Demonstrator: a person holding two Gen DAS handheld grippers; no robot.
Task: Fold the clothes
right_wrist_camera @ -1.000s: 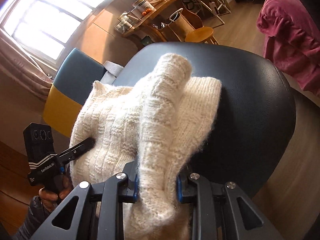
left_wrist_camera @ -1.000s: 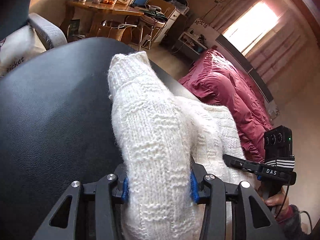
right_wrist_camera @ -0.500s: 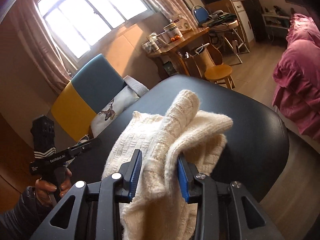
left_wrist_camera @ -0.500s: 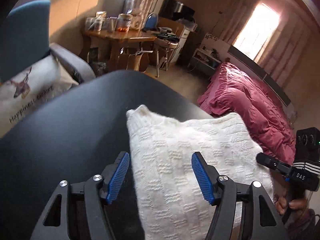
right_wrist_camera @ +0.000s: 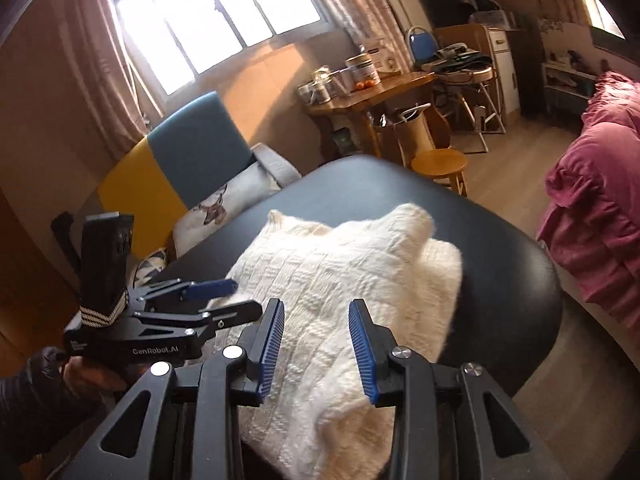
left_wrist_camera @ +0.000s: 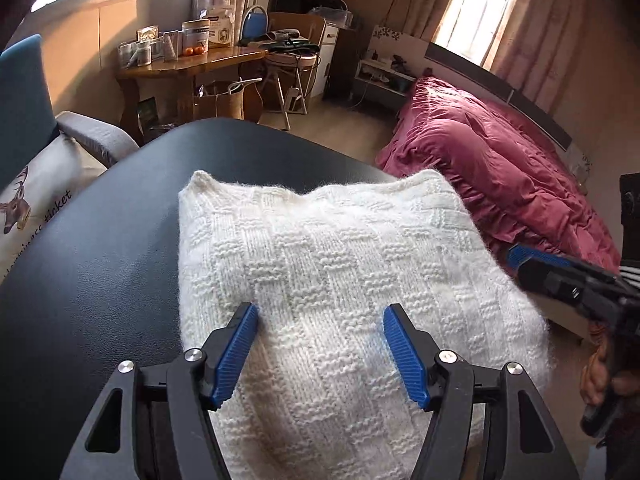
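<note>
Both tools have let go: the left tool and right tool now gape open above the white knit sweater, which lies folded flat on the black bench, suggesting this fold is complete.

Left wrist view sits low and close over the white sweater, facing the far desk and bed. Right wrist view hangs close too, angled left toward the window. Both share sweater, black table, desk.
</note>
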